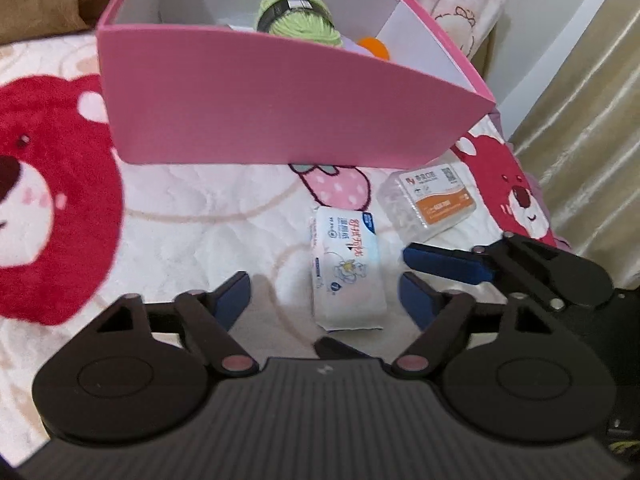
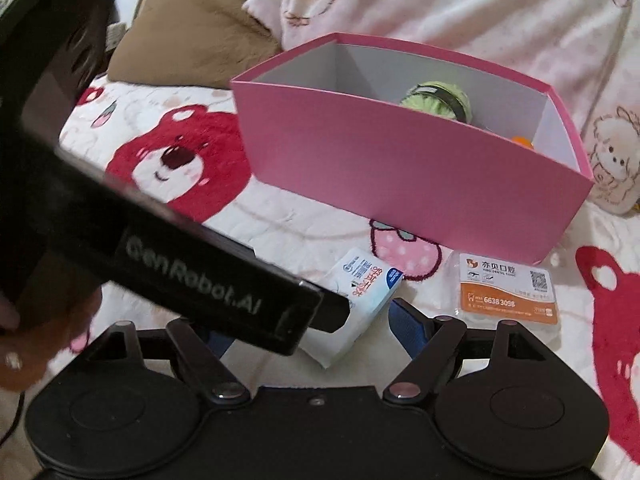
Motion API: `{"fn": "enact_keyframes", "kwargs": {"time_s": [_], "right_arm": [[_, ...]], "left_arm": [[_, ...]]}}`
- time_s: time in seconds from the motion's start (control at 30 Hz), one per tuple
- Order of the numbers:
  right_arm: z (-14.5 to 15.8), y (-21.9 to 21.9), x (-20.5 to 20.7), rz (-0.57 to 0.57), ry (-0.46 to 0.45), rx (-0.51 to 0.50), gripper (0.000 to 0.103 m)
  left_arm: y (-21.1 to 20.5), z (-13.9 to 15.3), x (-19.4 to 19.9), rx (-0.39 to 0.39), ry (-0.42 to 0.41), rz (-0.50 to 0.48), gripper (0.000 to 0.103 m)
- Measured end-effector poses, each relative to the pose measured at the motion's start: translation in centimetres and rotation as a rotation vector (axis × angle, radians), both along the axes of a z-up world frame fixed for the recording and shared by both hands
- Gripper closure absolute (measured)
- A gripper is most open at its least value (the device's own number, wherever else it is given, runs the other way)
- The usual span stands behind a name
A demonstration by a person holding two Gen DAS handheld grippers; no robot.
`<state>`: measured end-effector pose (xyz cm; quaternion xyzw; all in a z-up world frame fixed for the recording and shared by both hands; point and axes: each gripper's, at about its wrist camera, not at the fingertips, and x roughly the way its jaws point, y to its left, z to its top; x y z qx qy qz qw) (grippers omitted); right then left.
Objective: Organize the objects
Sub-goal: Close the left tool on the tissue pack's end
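Observation:
A white tissue pack [image 1: 346, 270] lies on the bed cover between the fingers of my open left gripper [image 1: 324, 292]; it also shows in the right wrist view [image 2: 360, 300]. A clear box with an orange label [image 1: 434, 202] lies to its right, seen too in the right wrist view [image 2: 506, 290]. A pink box [image 1: 280, 96] stands behind them and holds a green yarn ball [image 1: 300, 16] and an orange thing [image 1: 374, 46]. My right gripper [image 2: 308, 324] is open and empty, beside the tissue pack, its left finger hidden behind the left gripper's body [image 2: 192, 280].
The bed cover [image 1: 180, 220] is white with red bear prints. A brown pillow [image 2: 192, 28] and a pink blanket [image 2: 480, 0] lie behind the pink box [image 2: 400, 168]. A beige curtain [image 1: 592, 120] hangs at the right.

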<state>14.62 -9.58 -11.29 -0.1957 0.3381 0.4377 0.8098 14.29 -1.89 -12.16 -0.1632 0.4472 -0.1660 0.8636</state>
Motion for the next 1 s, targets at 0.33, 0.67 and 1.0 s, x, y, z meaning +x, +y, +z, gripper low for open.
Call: {"fn": "enact_keyframes", "kwargs": {"time_s": [0.33,0.67,1.0], "right_arm": [[-1.7,-0.1,0.9,-0.075,0.072,-0.004,0.046],[-2.2,0.0,0.7,-0.1,0.091,-0.011,0.049],[2.4,-1.0,-2.3,-0.086,0.023,-0.05,0.05]], "left_arm": [[-0.1,-1.9,0.8,-0.08,0.041,0.006,0.068],[-0.9,-2.0,0.5,-0.102,0.054,0.01,0.069],[0.3,1.9,-1.5,-0.211,0.119,0.002,0.069]]}}
